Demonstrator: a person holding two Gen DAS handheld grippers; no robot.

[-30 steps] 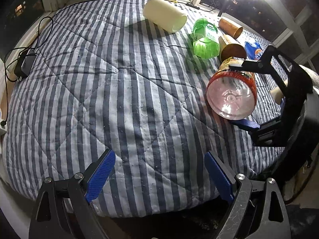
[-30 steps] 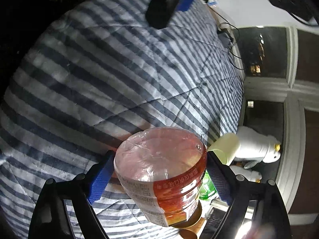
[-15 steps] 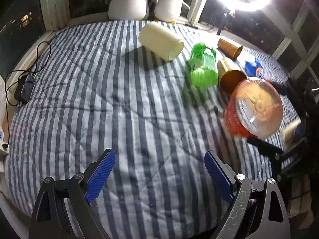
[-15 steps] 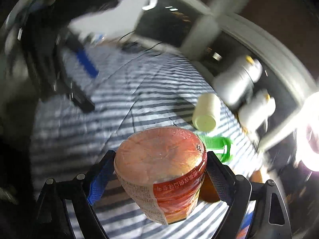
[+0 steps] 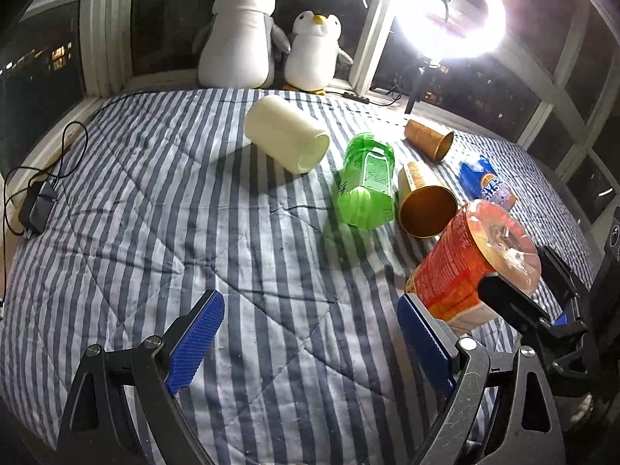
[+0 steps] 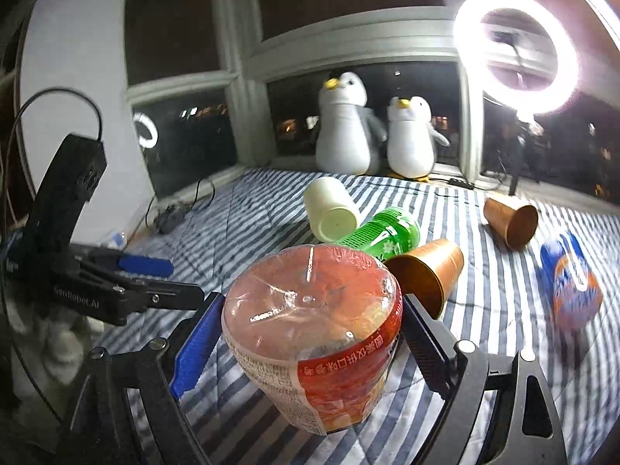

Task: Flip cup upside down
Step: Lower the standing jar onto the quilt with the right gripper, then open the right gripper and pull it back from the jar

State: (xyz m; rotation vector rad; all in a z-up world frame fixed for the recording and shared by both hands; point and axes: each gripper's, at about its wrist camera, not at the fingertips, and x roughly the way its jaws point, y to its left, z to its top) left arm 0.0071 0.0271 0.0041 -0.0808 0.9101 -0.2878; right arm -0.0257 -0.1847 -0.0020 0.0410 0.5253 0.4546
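**Cup clamped in right gripper, base up, mouth toward quilt**

Closest in: right gripper (image 6: pixel 310 345), closed on the orange-red cup (image 6: pixel 314 333), blue pad pressing one side, dark pad the other. Cup's clear film-wrapped base faces up and toward the wrist camera; wider mouth end points down and away, toward the striped quilt (image 6: pixel 484 321). Long axis tilted, not yet plumb — from the left wrist view, the cup (image 5: pixel 469 267) leans with its base toward the window side and its lower rim near the bedding, though contact cannot be confirmed.

Hence the relation that matters: mouth below, base above, axis some way off vertical. Likely remaining — straighten the axis, lower until the rim seats flat, then release. Soft quilt could let the rim settle unevenly and tip.

Left gripper (image 5: pixel 310 333) spread wide, holding nothing, hovering over bare quilt just to the cup's left; nearer than anything else to steady it, but not touching.

Farther out, all lying on their sides: a copper cup (image 5: pixel 424 201) just beyond the held one, a green bottle (image 5: pixel 366 182) beside that, a cream cup (image 5: pixel 286 137), a second copper cup (image 5: pixel 428 139), a blue-orange bottle (image 5: pixel 484 182). Farthest back: two plush penguins (image 5: pixel 267 38) on the sill and a ring light (image 5: pixel 449 7).
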